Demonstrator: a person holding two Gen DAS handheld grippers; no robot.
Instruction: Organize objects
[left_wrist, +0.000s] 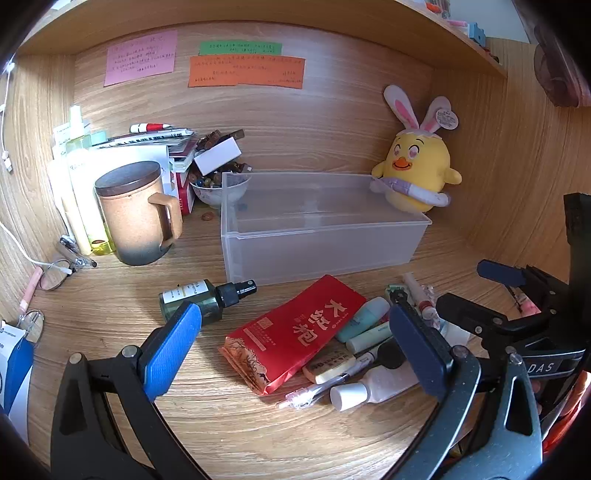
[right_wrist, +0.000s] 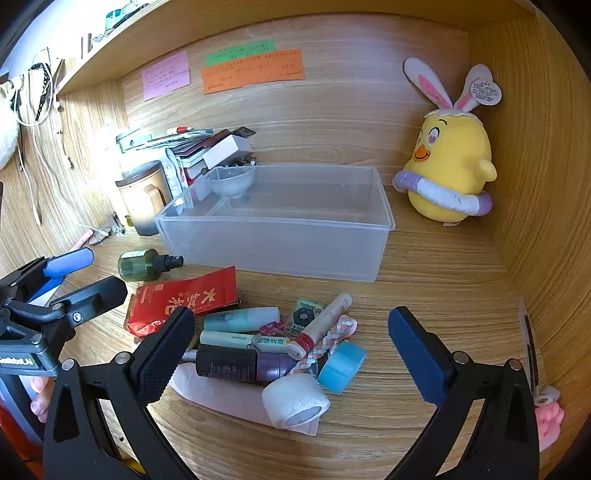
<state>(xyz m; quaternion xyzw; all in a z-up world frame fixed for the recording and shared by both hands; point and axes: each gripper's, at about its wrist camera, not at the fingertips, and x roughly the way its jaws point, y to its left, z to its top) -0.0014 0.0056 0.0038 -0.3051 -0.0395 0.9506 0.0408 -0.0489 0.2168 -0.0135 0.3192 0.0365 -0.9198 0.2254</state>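
The left gripper (left_wrist: 295, 347) gapes wide around the red packet (left_wrist: 295, 332), while the right gripper (right_wrist: 291, 354) spreads empty over the toiletries pile (right_wrist: 273, 343).

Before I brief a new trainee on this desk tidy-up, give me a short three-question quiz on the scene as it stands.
1. True or false: the translucent bin already holds the red packet.
2. Which lies nearest the bin's front left corner? A) green spray bottle B) blue cap C) white tape roll
3. Fill in: both the left gripper and the right gripper are ____ and hold nothing.

Key: 1 false, the packet lies on the desk in front of the bin. 2 A. 3 open.
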